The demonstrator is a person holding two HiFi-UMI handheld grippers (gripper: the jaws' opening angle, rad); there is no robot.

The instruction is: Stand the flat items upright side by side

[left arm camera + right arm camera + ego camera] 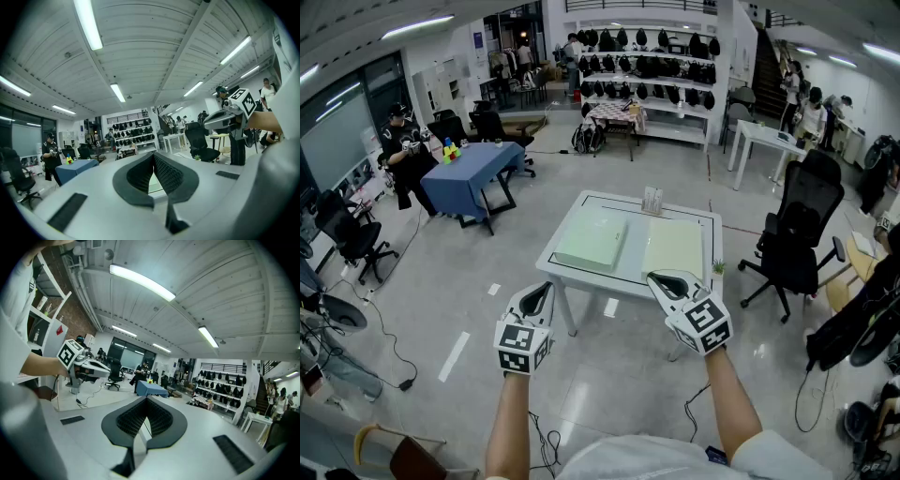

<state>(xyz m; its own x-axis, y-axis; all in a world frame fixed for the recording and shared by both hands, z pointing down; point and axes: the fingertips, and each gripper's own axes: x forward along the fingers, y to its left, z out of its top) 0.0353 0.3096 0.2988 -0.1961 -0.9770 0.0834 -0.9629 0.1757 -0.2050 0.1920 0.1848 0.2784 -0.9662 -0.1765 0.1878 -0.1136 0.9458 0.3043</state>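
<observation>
Two flat items lie down on the white table [600, 275], side by side and neither one upright: a pale green slab [593, 239] and a pale yellow one [673, 248]. The green slab sits ahead of our left gripper [542, 292] and a little to the right of its jaws. The yellow one lies straight ahead of our right gripper [661, 279], whose jaw tips line up with the table's near edge in the head view. We cannot tell whether they touch it.

Both pairs of jaws are pressed together with nothing between the pads, and each gripper view shows the ribbed faces meeting. Beyond both items, at the table's far edge, stands a small clear holder [652, 199]. A black office chair [797, 234] stands off to the right of the right jaws. A blue table [473, 173] stands well to the left of the left jaws.
</observation>
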